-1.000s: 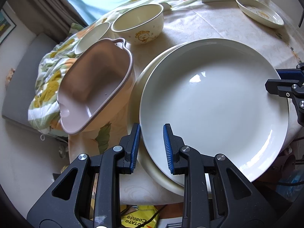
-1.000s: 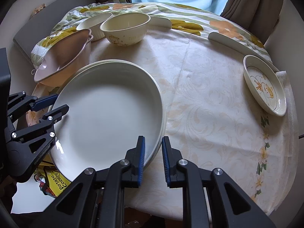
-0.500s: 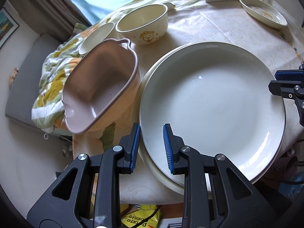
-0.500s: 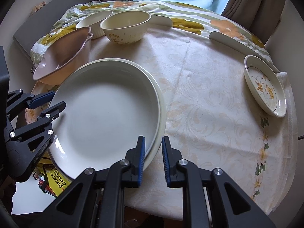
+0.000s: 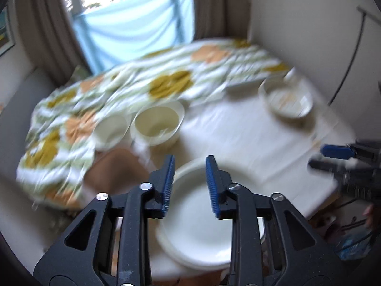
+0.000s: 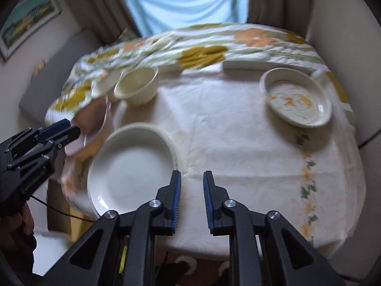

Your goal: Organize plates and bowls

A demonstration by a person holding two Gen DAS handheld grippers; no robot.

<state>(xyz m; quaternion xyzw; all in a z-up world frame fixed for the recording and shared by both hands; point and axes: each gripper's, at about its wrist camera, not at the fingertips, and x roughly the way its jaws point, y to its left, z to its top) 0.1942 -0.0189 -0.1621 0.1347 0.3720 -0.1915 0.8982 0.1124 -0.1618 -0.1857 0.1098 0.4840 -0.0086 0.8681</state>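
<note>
One label on left gripper point(image 6: 69, 131), unreadable.

Round table point(image 6: 238, 143) under pale cream patterned cloth. On it: two stacked large white plates point(image 6: 128, 169) at near left edge, pink handled dish point(image 6: 92, 119) beside, two cream bowls point(image 6: 137, 87) behind, flower-painted shallow dish point(image 6: 296, 97) far right.
</note>
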